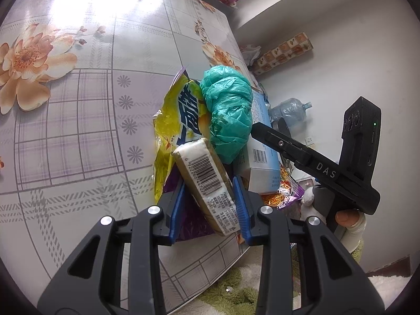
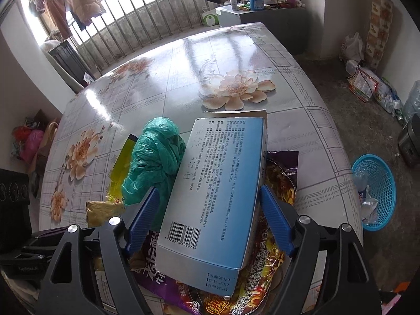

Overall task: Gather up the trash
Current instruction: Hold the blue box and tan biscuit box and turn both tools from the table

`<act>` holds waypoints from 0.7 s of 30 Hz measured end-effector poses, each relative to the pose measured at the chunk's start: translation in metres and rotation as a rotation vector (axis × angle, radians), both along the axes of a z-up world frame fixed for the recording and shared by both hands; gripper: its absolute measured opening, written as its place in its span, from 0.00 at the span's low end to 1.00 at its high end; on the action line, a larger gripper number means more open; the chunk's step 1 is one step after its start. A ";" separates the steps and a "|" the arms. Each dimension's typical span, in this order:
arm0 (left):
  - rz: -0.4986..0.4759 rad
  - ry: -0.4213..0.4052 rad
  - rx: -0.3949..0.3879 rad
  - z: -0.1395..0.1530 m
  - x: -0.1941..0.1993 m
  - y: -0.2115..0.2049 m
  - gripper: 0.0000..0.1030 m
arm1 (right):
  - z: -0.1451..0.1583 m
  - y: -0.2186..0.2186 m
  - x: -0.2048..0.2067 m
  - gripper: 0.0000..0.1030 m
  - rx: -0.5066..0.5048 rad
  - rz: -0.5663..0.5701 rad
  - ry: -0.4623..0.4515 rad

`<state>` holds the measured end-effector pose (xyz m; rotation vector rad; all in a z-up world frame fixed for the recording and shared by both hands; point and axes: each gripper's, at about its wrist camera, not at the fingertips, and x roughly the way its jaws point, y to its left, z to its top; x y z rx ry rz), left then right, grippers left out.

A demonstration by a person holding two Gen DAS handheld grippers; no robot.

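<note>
A heap of trash lies at the near edge of the flowered table. My left gripper has its blue pads pressed on both sides of a tan packet with a barcode, which is also at the left in the right wrist view. Beyond it lie a yellow snack wrapper and a knotted green plastic bag. My right gripper stands open astride a blue and white box; its pads stand apart from the box's sides. The box rests on a purple and gold noodle wrapper.
A blue mesh basket holding bottles and wrappers stands on the floor to the right of the table. More bags and bottles line the far wall. A green and white rug lies below the table edge.
</note>
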<state>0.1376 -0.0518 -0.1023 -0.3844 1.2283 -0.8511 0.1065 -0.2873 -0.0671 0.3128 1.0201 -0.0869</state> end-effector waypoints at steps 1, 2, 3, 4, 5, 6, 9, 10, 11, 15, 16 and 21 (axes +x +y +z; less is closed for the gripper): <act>0.000 0.001 0.000 0.000 0.000 0.000 0.32 | -0.001 0.002 0.002 0.74 -0.011 0.002 0.005; 0.001 0.001 -0.001 0.000 -0.001 0.000 0.32 | -0.003 0.004 0.003 0.74 -0.021 0.006 0.011; 0.001 0.001 -0.001 0.000 -0.001 0.000 0.32 | -0.005 0.006 0.005 0.74 -0.035 0.010 0.018; 0.001 0.001 0.000 0.000 -0.001 0.001 0.32 | -0.007 0.008 0.006 0.74 -0.048 0.013 0.023; 0.001 0.002 -0.001 -0.001 -0.001 0.000 0.32 | -0.008 0.009 0.007 0.74 -0.057 0.014 0.024; 0.002 0.002 -0.002 -0.001 -0.001 0.000 0.32 | -0.009 0.010 0.008 0.74 -0.066 0.017 0.023; 0.002 0.002 -0.002 -0.001 -0.002 0.000 0.31 | -0.009 0.011 0.009 0.74 -0.076 0.018 0.022; 0.002 0.002 -0.002 -0.001 -0.002 0.000 0.31 | -0.008 0.010 0.008 0.74 -0.072 0.015 0.020; 0.001 0.001 -0.001 -0.001 -0.002 0.000 0.31 | -0.008 0.009 0.007 0.73 -0.069 0.012 0.018; -0.002 -0.004 0.007 0.001 -0.002 -0.002 0.31 | -0.004 0.005 0.002 0.72 -0.051 -0.008 0.002; -0.004 -0.010 0.012 0.003 -0.003 -0.002 0.31 | -0.003 0.002 0.000 0.72 -0.038 -0.015 -0.006; -0.008 -0.051 0.033 0.016 -0.007 -0.006 0.30 | 0.004 -0.015 -0.011 0.72 0.072 -0.053 -0.047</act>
